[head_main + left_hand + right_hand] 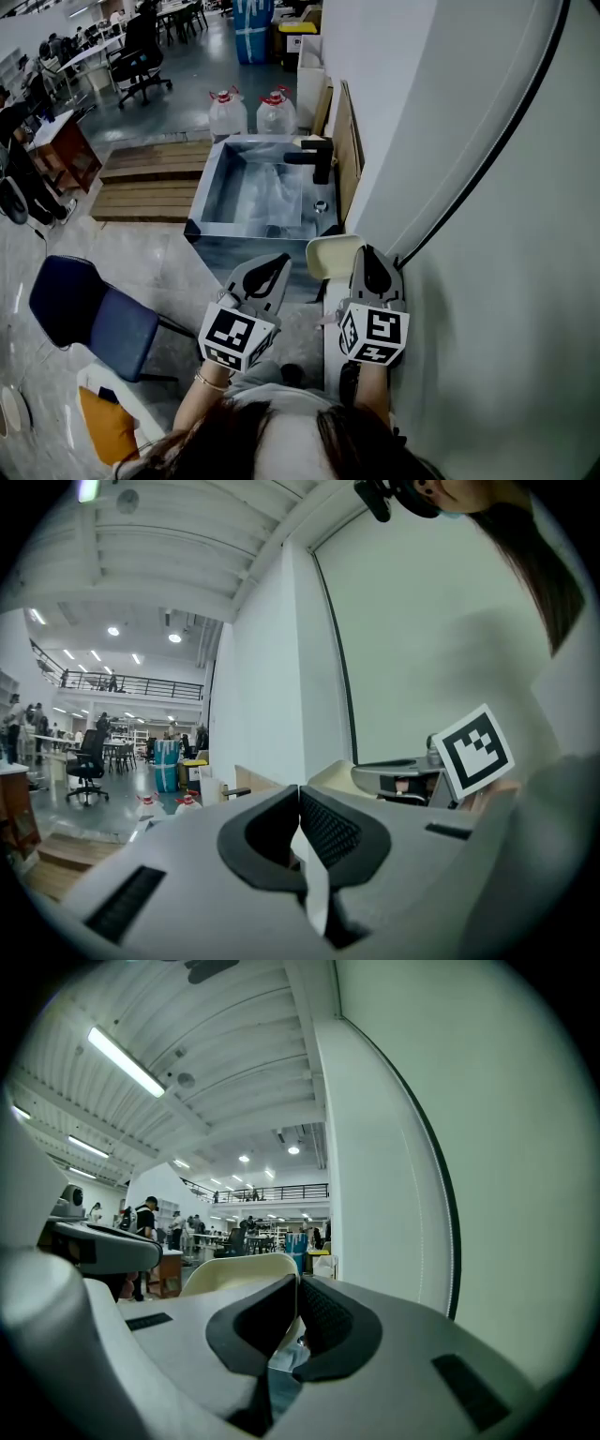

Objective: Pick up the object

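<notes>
Now left claw [300, 791], right claw [298, 1283] both closed tip-to-tip, empty.

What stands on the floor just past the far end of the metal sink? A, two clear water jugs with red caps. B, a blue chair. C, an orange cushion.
A: in the head view, two clear water jugs with red caps stand side by side just beyond the far rim of the sink.
</notes>
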### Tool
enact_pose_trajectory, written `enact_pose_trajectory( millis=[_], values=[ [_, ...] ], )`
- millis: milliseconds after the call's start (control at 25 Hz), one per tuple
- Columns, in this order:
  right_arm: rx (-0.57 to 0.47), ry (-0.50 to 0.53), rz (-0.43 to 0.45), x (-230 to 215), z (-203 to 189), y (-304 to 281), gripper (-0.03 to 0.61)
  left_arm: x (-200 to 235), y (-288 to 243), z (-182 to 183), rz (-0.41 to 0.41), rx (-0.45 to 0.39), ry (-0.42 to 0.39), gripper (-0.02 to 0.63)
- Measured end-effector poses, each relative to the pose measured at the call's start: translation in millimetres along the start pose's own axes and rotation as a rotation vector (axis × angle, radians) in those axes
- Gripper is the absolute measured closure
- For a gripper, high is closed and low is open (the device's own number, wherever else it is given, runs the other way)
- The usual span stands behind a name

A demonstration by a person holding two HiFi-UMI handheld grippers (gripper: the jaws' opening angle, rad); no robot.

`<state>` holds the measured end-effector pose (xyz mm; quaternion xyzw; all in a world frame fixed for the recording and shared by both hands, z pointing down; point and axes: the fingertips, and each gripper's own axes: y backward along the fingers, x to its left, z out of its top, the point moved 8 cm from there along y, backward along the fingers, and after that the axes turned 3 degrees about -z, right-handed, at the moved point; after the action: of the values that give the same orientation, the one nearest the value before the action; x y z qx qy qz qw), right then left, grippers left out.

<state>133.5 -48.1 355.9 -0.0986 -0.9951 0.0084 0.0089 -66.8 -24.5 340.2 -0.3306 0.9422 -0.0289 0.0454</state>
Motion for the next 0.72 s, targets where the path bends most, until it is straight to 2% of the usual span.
enact_pose_trajectory(
  millis=[480,720],
  values=[
    [-0.003,0.003,-0.018,23,9,-3,0.546,20,13,2,-0.038,0.013,0.009,0.606],
    [0.012,-0.002,-0.034,40,11,3,0.546,36,32,2,-0.025,0.002,0.02,0.606]
  ],
)
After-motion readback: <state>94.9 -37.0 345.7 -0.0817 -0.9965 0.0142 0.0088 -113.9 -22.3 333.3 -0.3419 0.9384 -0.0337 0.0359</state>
